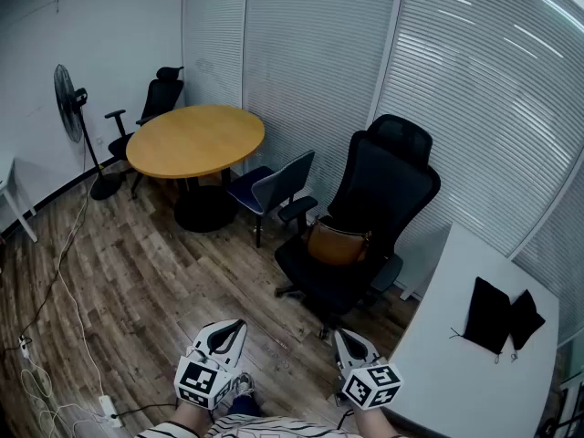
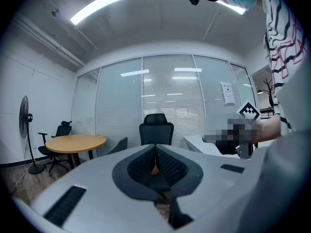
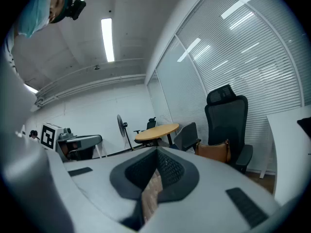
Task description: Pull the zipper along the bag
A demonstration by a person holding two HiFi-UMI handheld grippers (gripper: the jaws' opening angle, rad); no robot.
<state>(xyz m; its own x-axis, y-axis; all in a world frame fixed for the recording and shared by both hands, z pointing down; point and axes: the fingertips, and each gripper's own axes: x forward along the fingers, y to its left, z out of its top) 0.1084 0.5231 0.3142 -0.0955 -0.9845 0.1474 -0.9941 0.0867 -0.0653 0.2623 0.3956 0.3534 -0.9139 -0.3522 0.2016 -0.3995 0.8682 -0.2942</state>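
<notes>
A brown leather bag sits on the seat of a black high-backed office chair, its zipper too small to make out. The bag also shows in the right gripper view, to the right of the jaws. My left gripper and right gripper hang low at the bottom of the head view, well short of the chair. Both are shut, pads together, with nothing held. In the left gripper view the left gripper points at the chair. The right gripper points left of the bag.
A round wooden table with a blue-grey chair stands beyond the bag's chair. A standing fan is at the far left. A white table at right carries black pouches. Cables trail over the wooden floor.
</notes>
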